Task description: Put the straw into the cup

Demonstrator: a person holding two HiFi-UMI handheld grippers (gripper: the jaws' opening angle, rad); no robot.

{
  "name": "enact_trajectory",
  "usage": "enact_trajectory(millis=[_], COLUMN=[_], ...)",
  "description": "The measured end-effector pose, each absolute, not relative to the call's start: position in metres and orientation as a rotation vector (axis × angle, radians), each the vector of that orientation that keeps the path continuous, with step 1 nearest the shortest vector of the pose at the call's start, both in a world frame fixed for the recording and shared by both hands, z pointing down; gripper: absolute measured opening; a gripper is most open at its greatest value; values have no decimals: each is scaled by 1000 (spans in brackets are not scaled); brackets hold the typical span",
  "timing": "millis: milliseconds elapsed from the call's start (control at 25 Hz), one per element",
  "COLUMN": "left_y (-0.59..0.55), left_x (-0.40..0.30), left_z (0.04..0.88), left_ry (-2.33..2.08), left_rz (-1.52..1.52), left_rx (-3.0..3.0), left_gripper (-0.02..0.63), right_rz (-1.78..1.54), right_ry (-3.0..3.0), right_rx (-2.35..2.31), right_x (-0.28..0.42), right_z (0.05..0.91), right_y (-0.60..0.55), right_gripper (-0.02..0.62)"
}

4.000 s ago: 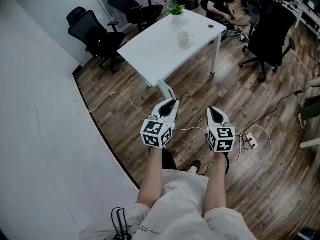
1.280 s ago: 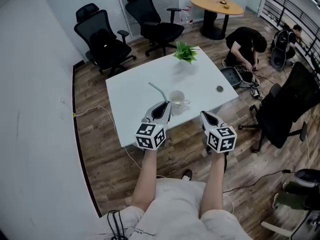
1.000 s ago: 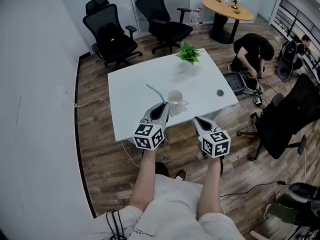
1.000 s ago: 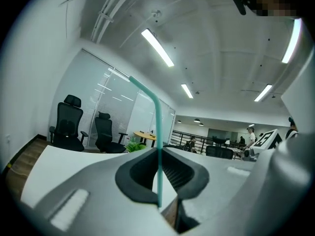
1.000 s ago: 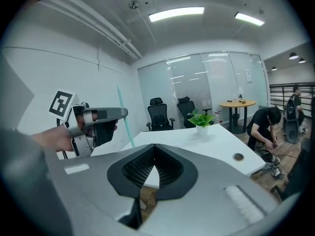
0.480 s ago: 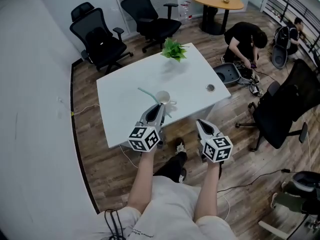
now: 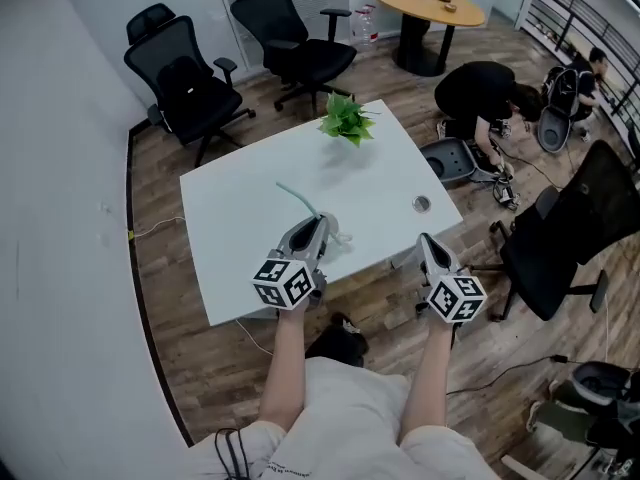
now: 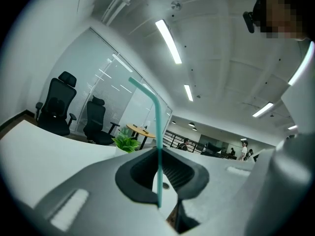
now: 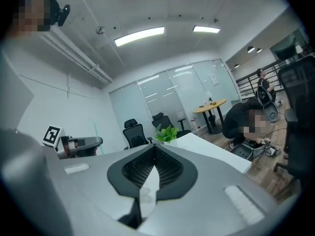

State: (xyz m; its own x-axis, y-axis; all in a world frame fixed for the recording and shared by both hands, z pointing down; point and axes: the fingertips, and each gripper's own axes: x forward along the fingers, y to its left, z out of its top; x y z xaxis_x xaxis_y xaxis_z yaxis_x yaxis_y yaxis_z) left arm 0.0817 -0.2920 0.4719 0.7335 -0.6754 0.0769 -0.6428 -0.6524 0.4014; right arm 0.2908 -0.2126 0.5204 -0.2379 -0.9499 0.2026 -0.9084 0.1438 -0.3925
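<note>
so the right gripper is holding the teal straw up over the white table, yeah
Not quite: it is the left gripper that holds the teal straw up over the white table. The left gripper view shows the straw clamped between its jaws. In the right gripper view, the right gripper has its jaws together on nothing.

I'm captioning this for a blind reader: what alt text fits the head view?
Left gripper holds a bent teal straw over a white table with a plant. Right gripper, empty, hangs over the wood floor.
</note>
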Motion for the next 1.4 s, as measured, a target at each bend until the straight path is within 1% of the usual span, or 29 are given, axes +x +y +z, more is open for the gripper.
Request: enact_trajectory(millis=[200, 400, 640, 1000, 1240, 1400], left_y=[-341, -387, -399, -367, -366, -367], left_x=[74, 55, 27, 44, 58, 51], left_z=[472, 492, 530, 590, 607, 612], left_ry=[-892, -976, -1050, -1121, -1180, -1237], left_rz=[-113, -166, -117, 7, 94, 60], left_rx=[2591, 2497, 2408, 2468, 2513, 2475], left_gripper=[21, 21, 21, 21, 21, 23], right_rz=[-684, -701, -853, -793, -813, -814], right_ry=[2493, 2688, 2700, 3002, 3058, 3081], right_rx=[-1765, -1750, -1633, -1302, -1259, -1254], right_x=[263, 236, 208, 140, 138, 140], right_z=[521, 528, 555, 559, 572, 577], right_y=[-292, -353, -376, -392, -380, -374], right_gripper=[26, 26, 26, 26, 26, 26])
